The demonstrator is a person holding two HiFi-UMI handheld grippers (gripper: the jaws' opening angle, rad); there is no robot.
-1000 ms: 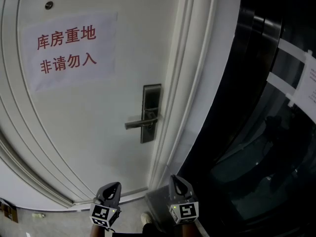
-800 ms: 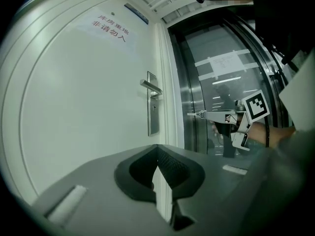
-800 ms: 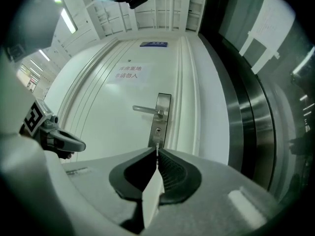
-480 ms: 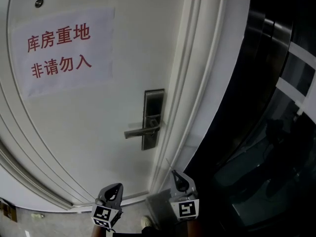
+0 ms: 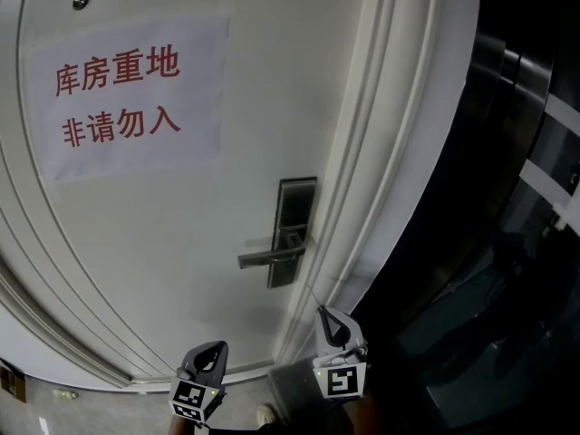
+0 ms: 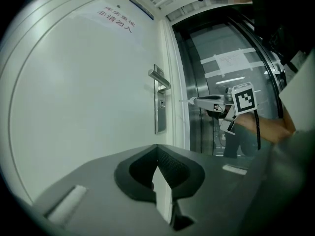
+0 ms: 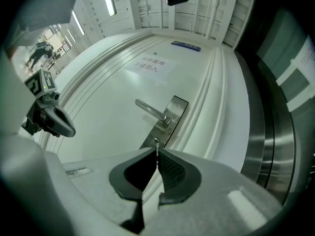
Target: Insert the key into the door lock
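Note:
A dark metal lock plate (image 5: 296,227) with a lever handle (image 5: 270,256) sits at the right edge of the white door (image 5: 181,243). My right gripper (image 5: 324,314) is shut on a thin silver key (image 5: 313,295), held below and right of the plate and apart from it. In the right gripper view the key (image 7: 156,150) points at the keyhole (image 7: 156,141) low on the lock plate (image 7: 170,116). My left gripper (image 5: 216,346) hangs lower left, shut and holding nothing. The left gripper view shows the right gripper (image 6: 209,102) level with the lock plate (image 6: 160,109).
A white paper sign with red characters (image 5: 122,98) is taped to the door's upper left. The moulded white door frame (image 5: 381,179) runs right of the lock. A dark glass and steel wall (image 5: 507,243) fills the right side. Grey floor (image 5: 91,410) shows below.
My right gripper has risen toward the lock plate and rolled, with the key now showing ahead of it. The left gripper has shifted slightly. The head view has drifted, so the lock appears further right.

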